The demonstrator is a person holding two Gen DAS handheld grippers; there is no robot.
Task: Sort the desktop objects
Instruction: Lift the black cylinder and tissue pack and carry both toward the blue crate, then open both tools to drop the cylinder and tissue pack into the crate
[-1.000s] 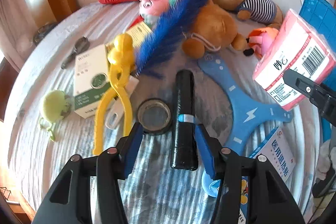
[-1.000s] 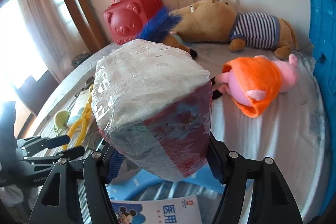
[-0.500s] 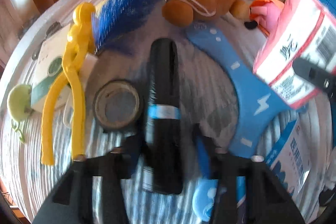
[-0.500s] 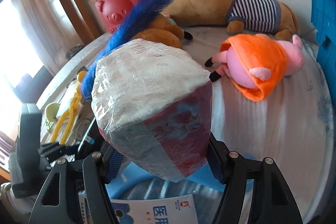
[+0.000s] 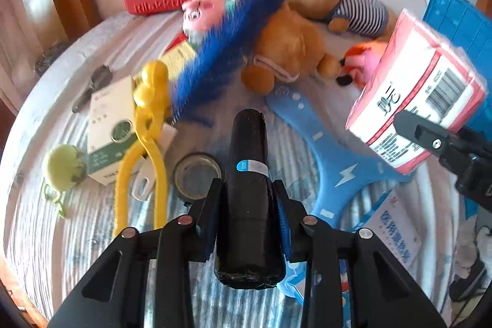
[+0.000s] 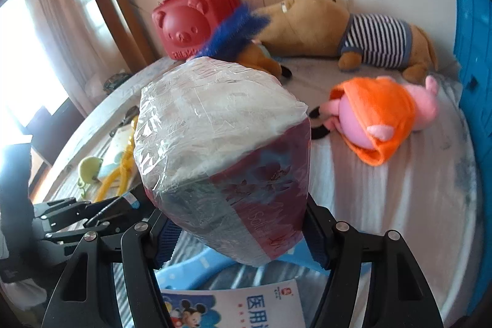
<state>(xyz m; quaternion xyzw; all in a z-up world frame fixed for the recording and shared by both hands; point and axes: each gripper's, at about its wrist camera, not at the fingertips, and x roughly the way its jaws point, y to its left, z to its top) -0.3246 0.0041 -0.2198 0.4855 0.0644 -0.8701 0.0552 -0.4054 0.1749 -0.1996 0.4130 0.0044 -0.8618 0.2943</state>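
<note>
Sorting barely started: yellow tongs (image 5: 144,143), tape roll (image 5: 196,174), blue duster (image 5: 227,45) and plush toys (image 5: 292,48) all lie loose on the tabletop (image 5: 61,235). My left gripper (image 5: 249,202) has its fingers clenched on the black bag roll (image 5: 249,189); a second ago they straddled it, released. My right gripper (image 6: 236,242) grasps the tissue pack (image 6: 221,149) aloft, unchanged, near the blue crate (image 6: 473,57).
</note>
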